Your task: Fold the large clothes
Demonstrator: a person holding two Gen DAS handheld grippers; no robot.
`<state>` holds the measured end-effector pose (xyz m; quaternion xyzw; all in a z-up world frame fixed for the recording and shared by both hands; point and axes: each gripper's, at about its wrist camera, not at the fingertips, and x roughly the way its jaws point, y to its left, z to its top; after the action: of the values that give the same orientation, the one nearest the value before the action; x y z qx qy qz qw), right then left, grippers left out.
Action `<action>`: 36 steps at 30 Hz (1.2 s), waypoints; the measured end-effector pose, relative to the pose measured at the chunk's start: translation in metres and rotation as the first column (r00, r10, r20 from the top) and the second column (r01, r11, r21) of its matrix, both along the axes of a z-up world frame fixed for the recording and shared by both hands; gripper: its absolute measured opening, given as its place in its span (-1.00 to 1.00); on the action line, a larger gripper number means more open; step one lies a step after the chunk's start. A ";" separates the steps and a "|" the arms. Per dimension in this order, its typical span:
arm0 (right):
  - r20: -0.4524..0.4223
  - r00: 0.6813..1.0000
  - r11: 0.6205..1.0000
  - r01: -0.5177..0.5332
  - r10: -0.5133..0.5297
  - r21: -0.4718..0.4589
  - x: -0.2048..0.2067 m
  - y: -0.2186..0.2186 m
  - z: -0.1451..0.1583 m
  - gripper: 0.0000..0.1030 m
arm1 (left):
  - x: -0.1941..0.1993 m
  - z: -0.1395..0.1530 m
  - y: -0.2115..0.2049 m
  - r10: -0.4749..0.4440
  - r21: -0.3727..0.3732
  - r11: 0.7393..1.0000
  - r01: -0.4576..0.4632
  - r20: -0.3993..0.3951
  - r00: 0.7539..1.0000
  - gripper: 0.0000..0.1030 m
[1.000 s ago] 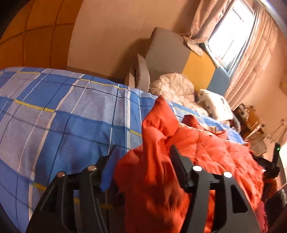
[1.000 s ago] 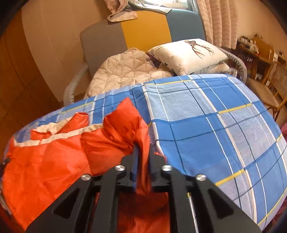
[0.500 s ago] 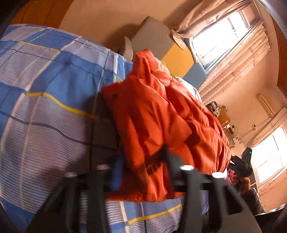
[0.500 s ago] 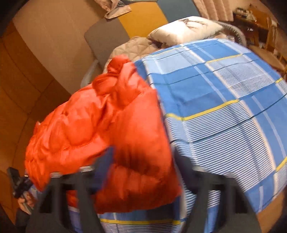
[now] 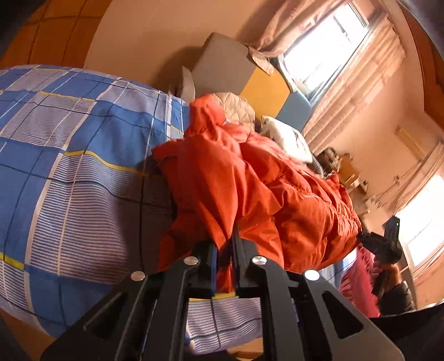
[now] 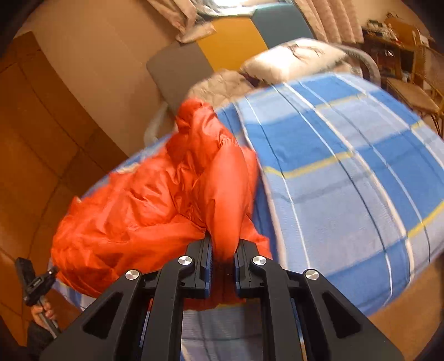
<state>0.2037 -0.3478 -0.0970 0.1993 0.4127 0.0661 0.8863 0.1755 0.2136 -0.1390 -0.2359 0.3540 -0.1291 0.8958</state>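
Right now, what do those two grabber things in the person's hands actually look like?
Both look alike. The left gripper and the right gripper are matte black, with two flat, narrow fingers on angular arms pierced by triangular cut-outs. Round silver screw heads dot the joints. A thin blue strip edges the inner finger pads. No cables, labels or sleeves show.

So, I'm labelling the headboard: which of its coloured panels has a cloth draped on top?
The grey headboard panel, leftmost; the yellow panel and the teal panel look bare.

The puffy orange quilted jacket point(image 5: 249, 180) has slightly glossy, crinkled synthetic cloth; the blue checked bedsheet point(image 5: 69, 166) looks like matt woven cotton.
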 end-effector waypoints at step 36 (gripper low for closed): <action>0.044 0.998 0.937 -0.034 0.053 -0.347 0.038 0.104 0.009 0.16 | 0.056 0.055 -0.108 0.077 0.361 0.928 -0.097 0.070 0.995 0.27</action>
<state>0.2418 -0.2440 -0.0880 0.0296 0.3986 0.0174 0.9165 0.2317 0.1060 -0.0835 -0.0779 0.3365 -0.0277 0.9380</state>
